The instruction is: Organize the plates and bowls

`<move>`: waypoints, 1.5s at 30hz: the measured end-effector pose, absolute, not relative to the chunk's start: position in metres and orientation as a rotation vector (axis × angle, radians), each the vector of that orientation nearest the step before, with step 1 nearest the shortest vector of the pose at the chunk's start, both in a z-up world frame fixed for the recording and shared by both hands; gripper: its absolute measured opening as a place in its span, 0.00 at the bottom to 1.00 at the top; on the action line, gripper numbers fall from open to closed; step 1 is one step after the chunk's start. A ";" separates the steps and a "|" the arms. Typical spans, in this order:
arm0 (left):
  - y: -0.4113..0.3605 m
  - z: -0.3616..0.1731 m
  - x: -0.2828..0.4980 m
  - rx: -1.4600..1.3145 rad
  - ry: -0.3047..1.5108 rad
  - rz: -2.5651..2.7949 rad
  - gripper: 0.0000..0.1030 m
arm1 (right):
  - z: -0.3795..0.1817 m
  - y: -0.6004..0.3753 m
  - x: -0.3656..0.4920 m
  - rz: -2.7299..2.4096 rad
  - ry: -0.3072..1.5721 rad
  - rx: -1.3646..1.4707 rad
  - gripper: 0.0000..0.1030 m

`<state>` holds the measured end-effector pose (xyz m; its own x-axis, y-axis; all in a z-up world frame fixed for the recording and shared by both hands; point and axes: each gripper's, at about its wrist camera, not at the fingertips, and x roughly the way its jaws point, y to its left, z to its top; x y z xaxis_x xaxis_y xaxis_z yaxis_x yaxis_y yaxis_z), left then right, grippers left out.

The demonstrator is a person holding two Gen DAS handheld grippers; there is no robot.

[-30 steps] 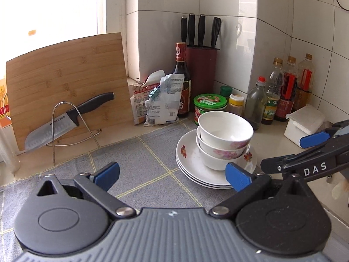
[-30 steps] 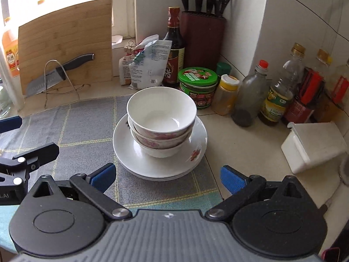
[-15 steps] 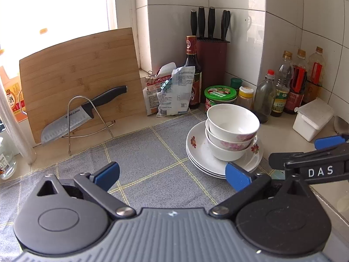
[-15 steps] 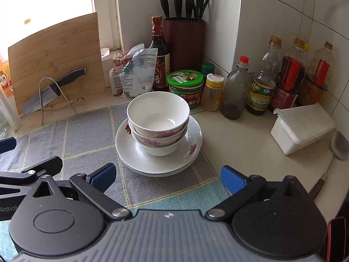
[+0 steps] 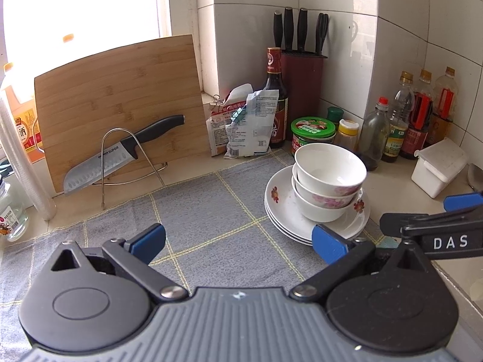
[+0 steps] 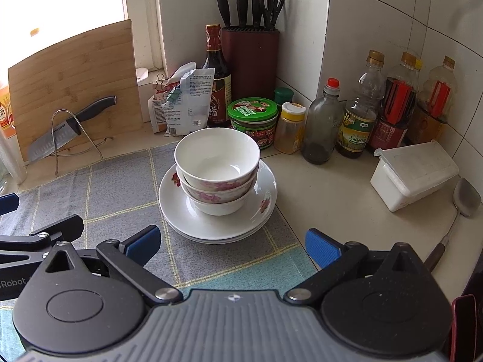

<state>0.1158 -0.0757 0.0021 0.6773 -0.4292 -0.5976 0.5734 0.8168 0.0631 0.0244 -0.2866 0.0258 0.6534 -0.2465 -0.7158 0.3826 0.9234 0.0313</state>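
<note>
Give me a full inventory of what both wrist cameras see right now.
bowls: three, white with pink flowers, nested on the plates
plates: about three, white, stacked on the mat
mat: one, grey checked, on the counter
cutting board: one, bamboo, leaning by the window
knife: one, black handle, on a wire stand
knife block: one, maroon, in the corner
green-lidded jar: one, behind the bowls
white box: one, at right
left gripper: open, empty
right gripper: open, empty

Three nested white floral bowls (image 6: 216, 166), upright on stacked plates (image 6: 259, 211)
</note>
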 end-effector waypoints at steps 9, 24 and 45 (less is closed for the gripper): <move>-0.076 0.002 0.115 0.250 0.609 -0.568 0.99 | 0.026 -0.288 0.024 -0.362 0.785 0.191 1.00; -0.078 0.001 0.115 0.250 0.614 -0.572 0.99 | 0.025 -0.290 0.021 -0.368 0.793 0.188 1.00; -0.078 0.003 0.115 0.254 0.612 -0.581 0.99 | 0.027 -0.292 0.022 -0.379 0.799 0.184 1.00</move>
